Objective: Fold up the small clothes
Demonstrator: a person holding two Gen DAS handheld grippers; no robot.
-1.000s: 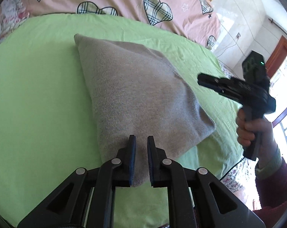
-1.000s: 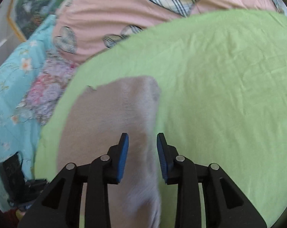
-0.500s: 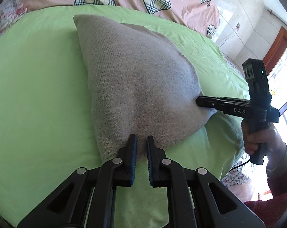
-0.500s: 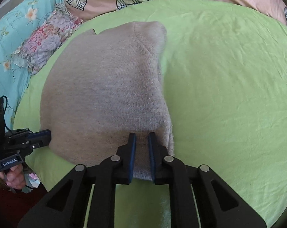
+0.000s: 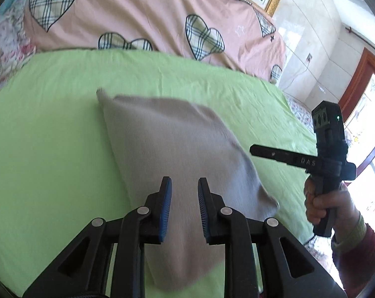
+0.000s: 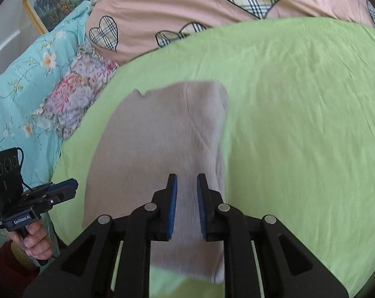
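With the grey knit garment [image 5: 177, 149] laid folded on the green sheet [image 5: 51, 124], both the left gripper [image 5: 184, 208] and right gripper [image 6: 186, 206], just opened slightly and empty, should be lifted clear so the fold is not dragged.

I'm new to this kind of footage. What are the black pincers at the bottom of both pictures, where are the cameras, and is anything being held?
A person holds a two-finger gripper in each hand, with a camera on each looking along its fingers. One picture looks past the left gripper, the other past the right gripper; each also shows the other gripper off to the side. A folded grey knit garment lies on a green sheet, with a pink heart-patterned quilt behind. Both grippers' jaws have just been opening; they stand apart above the garment, holding nothing.
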